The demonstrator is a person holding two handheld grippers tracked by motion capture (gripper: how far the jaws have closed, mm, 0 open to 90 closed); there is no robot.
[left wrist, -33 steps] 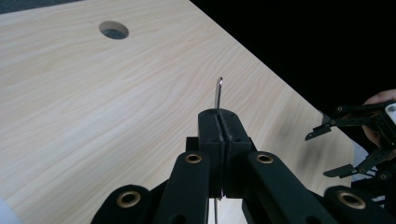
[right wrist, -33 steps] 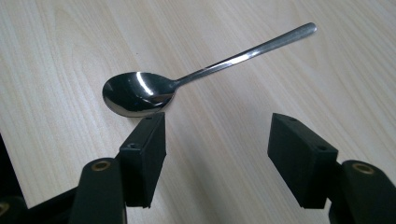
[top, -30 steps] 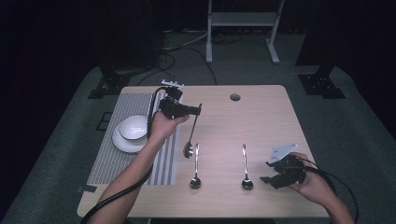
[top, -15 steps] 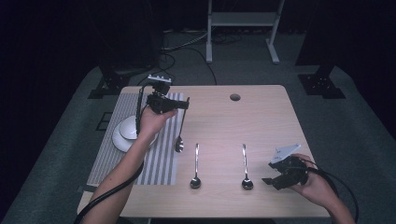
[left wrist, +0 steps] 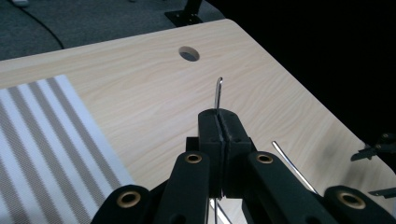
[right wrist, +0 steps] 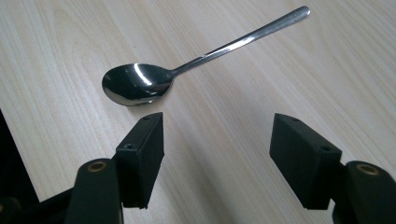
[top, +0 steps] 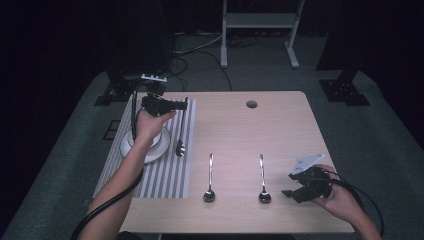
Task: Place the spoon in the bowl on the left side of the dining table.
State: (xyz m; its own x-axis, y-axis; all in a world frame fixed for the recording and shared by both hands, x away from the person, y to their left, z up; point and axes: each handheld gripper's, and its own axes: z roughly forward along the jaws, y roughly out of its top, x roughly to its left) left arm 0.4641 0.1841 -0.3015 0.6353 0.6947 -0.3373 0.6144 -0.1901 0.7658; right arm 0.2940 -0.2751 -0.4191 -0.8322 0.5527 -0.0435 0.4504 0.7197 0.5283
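Left tongs (top: 172,105) clamp a slim steel spoon (top: 181,131) hanging over the striped placemat (top: 165,175) beside the white bowl (top: 150,145), while two matching spoons (top: 209,177) wait on the tabletop (top: 280,125) and right tongs (top: 300,187) sit wide open, empty.

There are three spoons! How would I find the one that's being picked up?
Start at the striped placemat on the left side of the wooden table, where a white bowl sits on a saucer. Just right of the bowl a spoon hangs bowl-end down, its handle pinched in the shut jaws of the left gripper. The other two spoons lie flat on bare wood.
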